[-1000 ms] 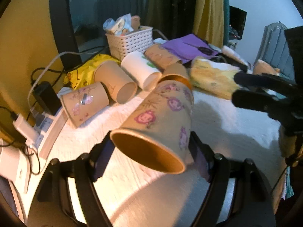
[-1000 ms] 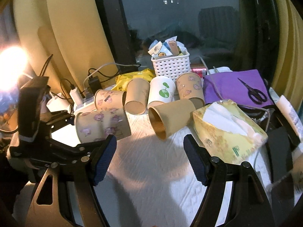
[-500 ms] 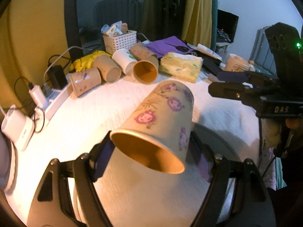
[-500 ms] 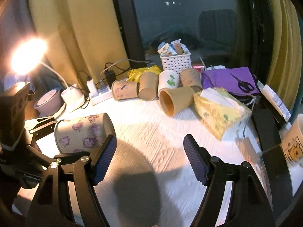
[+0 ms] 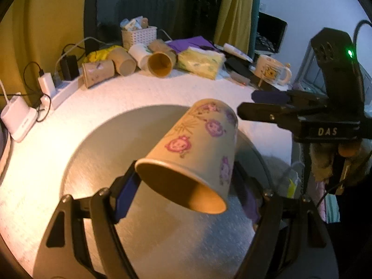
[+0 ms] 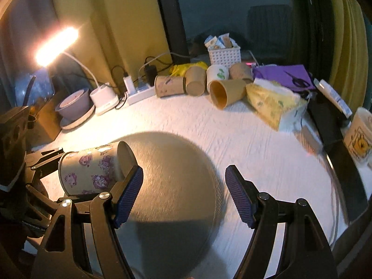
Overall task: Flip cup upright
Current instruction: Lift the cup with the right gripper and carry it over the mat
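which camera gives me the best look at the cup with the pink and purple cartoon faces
The left wrist view: the cup fills the centre, rim toward the lens, clamped in the left gripper. The right wrist view shows it small and side-on at the left edge.

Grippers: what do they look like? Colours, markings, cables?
Both the left gripper and the right gripper have black skeletal fingers with silver pivot screws and ribbed blue pads. The right one's body reads "DAS", shows a green LED, and trails a black cable.
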Demonstrator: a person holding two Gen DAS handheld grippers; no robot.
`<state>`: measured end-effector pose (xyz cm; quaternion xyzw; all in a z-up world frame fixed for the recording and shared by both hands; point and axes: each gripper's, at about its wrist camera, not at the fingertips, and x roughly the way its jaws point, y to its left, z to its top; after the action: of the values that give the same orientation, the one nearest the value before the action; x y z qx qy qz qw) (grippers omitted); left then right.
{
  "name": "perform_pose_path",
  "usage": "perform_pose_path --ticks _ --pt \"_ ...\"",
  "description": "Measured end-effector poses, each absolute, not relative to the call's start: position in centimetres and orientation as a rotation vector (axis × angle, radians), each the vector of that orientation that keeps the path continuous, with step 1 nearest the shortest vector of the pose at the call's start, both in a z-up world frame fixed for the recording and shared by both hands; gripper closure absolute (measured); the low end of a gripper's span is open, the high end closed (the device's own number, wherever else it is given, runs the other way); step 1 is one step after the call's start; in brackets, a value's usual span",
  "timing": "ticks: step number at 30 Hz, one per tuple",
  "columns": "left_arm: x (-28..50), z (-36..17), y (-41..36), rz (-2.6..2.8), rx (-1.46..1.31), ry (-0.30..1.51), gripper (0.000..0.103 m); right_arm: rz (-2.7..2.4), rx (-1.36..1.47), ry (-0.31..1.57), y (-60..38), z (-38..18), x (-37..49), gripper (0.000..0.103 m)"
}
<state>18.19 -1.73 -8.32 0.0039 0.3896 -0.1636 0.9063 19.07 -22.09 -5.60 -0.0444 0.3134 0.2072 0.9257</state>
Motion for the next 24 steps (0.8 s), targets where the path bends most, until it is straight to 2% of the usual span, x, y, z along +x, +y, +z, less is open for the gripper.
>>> perform_pose_path --ticks 24 --pt "17.2 -11.6 -4.9 -0.409 0.073 0.894 0.024 0.409 -0.062 0.740 -23.8 -10.0 17.4 0.027"
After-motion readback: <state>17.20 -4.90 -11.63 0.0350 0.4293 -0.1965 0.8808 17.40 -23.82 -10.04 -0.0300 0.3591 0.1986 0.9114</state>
